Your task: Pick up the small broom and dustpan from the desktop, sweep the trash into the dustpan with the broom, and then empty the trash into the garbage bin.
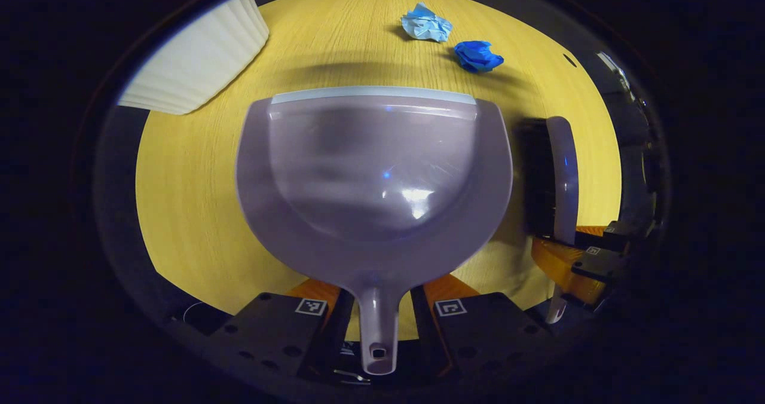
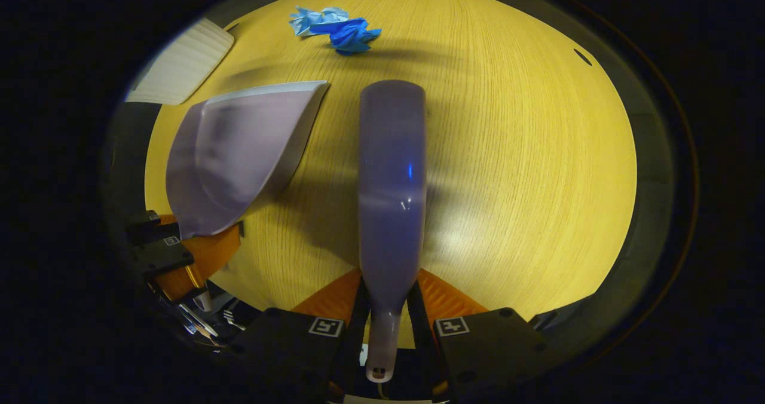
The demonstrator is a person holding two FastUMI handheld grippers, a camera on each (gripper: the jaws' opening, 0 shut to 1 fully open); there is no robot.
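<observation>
Grey plastic fills both grips: the left gripper (image 1: 379, 308) is clamped on the handle of the dustpan (image 1: 373, 177), whose lipped mouth points to twelve o'clock across the yellow wooden desktop (image 1: 191, 213). In the right gripper view, the right gripper (image 2: 388, 317) pinches the handle of the small broom (image 2: 391, 195), its long axis running six to twelve. Beyond both, at about one o'clock of the pan, lie a pale blue paper wad (image 1: 425, 24) and a dark blue wad (image 1: 477, 56), close together. A white ribbed bin (image 1: 200, 57) stands at eleven.
</observation>
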